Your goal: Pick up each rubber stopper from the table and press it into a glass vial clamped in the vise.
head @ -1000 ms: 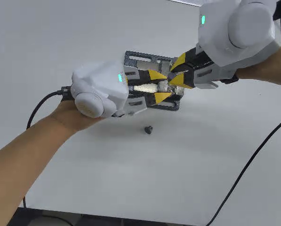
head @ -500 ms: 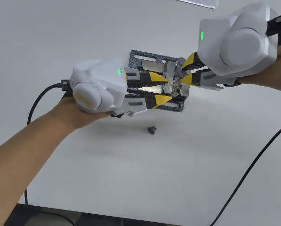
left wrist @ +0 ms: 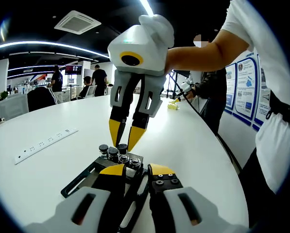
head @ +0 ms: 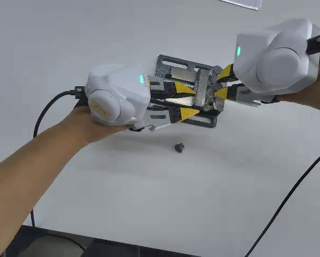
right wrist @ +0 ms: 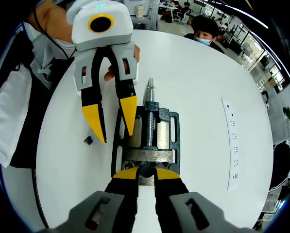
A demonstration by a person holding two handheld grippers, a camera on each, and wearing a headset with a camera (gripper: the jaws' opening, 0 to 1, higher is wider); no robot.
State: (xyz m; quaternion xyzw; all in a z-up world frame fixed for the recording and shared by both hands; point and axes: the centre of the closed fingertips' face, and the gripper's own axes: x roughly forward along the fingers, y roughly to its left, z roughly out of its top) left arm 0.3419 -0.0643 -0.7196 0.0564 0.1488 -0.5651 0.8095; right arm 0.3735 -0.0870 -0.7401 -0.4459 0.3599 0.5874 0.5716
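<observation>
Right gripper (left wrist: 124, 140) has come down from above the vise (right wrist: 170, 127) onto the row of vials (left wrist: 113, 153) clamped in it. Head camera has drifted too, so the overall shift counts for nothing. Left gripper (right wrist: 114, 127) has kept its place at the vise's screw side.

Right gripper: tips sit close on either side of a dark stopper (left wrist: 122, 146), which is on top of a vial directly beneath them. Jaws only narrowly apart. Cannot tell whether they grip the stopper or merely flank it.

Left gripper: jaws plainly apart, nothing between them, pointed along the vise toward the vials ahead.

Progress, as a judgement:
- In the left gripper view, the vials farthest from that gripper look capped dark, including the one under the right gripper's tips.
- The two vials nearest the left gripper seem to show bare glass rims. Small in the picture, so not certain.
- One loose stopper (head: 179, 147) lies on the counter (head: 149, 214), off to the side of the left gripper's jaws and well apart from the vise.

Reading: task partway. Stopper in hand looks placed, but whether it is pressed home cannot be told. At least the loose one is left to fetch and seat.
</observation>
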